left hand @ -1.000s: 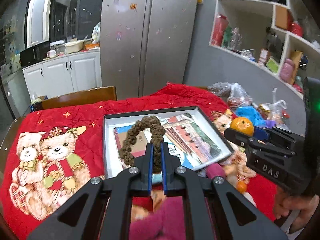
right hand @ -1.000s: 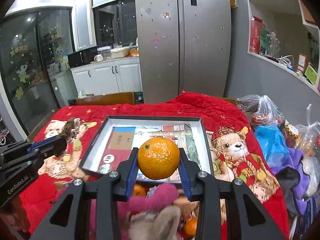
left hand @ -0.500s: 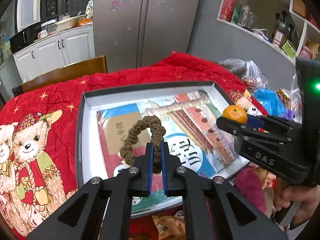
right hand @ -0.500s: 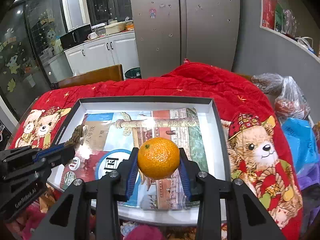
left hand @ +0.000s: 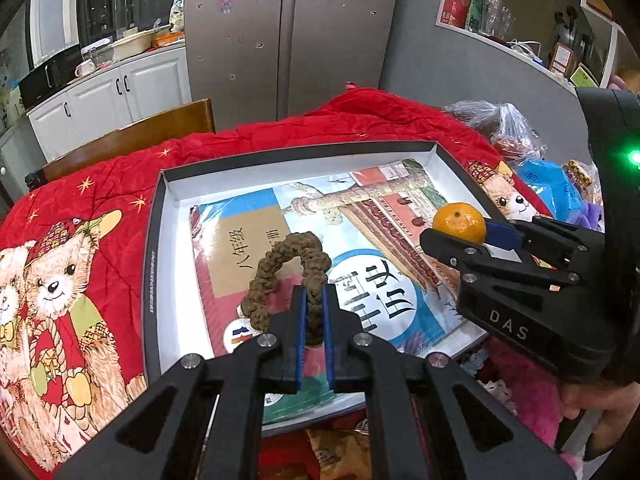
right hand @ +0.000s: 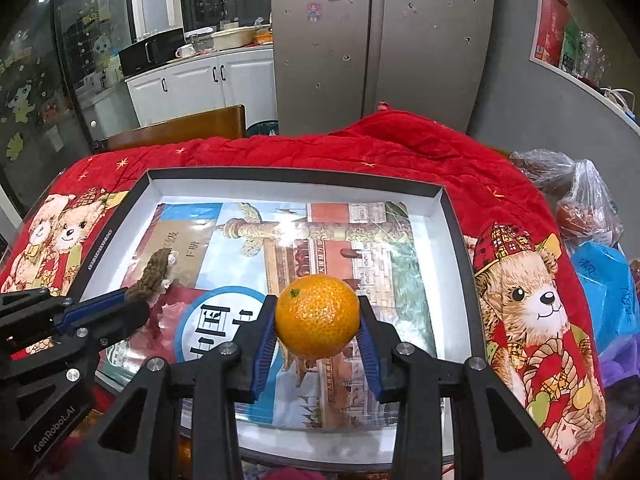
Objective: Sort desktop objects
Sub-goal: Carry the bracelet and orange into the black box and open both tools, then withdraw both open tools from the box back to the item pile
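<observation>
Above a shallow black-rimmed tray (right hand: 456, 216) lined with a printed book cover (right hand: 328, 248), the right claw (right hand: 317, 334) grips a tangerine (right hand: 317, 316) squarely between its blue pads. To its left, the left claw (left hand: 314, 312) pinches one side of a brown knitted hair tie (left hand: 288, 276), whose loop stands up beyond the fingertips over the tray. A red teddy-bear blanket (right hand: 532, 320) covers the worktop beneath.

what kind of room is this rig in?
Most likely a home kitchen or dining area: a double-door fridge, white cabinets with a microwave on the counter, and a table under a red teddy-bear quilt.
</observation>
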The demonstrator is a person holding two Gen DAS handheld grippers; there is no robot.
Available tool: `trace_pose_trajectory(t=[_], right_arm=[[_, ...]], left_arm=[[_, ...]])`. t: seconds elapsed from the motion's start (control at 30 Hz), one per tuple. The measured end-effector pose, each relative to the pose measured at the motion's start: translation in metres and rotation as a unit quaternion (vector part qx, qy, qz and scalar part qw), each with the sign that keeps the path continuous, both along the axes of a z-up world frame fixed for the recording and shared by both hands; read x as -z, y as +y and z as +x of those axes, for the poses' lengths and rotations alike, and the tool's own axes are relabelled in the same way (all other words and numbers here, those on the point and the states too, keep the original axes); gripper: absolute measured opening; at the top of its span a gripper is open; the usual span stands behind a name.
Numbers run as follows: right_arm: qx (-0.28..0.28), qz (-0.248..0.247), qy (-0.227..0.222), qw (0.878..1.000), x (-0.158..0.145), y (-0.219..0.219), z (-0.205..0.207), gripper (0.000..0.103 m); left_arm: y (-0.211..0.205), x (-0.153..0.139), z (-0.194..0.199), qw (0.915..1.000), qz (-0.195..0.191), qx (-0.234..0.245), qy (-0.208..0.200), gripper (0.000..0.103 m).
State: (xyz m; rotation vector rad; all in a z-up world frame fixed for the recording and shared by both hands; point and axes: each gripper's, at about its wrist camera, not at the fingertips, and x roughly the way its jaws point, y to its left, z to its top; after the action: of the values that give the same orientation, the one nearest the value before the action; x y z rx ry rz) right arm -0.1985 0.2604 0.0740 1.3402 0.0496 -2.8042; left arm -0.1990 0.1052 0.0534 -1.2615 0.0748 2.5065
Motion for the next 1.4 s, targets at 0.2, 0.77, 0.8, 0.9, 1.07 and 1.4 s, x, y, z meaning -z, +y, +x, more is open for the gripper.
trace_pose_trajectory(t=[0.2, 0.77, 0.8, 0.9, 1.07, 1.4], right_arm=[[0.000, 0.000, -0.002, 1.000, 0.002, -0.001, -0.001, 0.038], [0.017, 0.034, 0.030, 0.999, -0.019, -0.001, 0.007, 0.076], [0.014, 0.027, 0.029, 0.999, -0.019, -0.001, 0.007, 0.078], [0.006, 0.028, 0.031, 0.999, -0.020, -0.005, 0.009, 0.078], [0.001, 0.026, 0.030, 0.999, -0.019, -0.009, 0.009, 0.078], [0.006, 0.013, 0.047, 0.999, -0.037, -0.002, 0.016, 0.078]], left_arm=[[0.001, 0.000, 0.001, 0.9999, -0.009, -0.005, 0.003, 0.012], [0.000, -0.012, 0.007, 0.9966, -0.060, -0.042, 0.038, 0.089], [0.002, -0.012, 0.007, 0.9964, -0.064, -0.040, 0.039, 0.089], [0.004, -0.012, 0.008, 0.9958, -0.071, -0.038, 0.044, 0.089], [0.003, -0.012, 0.009, 0.9962, -0.066, -0.039, 0.042, 0.089], [0.000, -0.021, 0.013, 0.9959, -0.063, -0.041, 0.049, 0.089]])
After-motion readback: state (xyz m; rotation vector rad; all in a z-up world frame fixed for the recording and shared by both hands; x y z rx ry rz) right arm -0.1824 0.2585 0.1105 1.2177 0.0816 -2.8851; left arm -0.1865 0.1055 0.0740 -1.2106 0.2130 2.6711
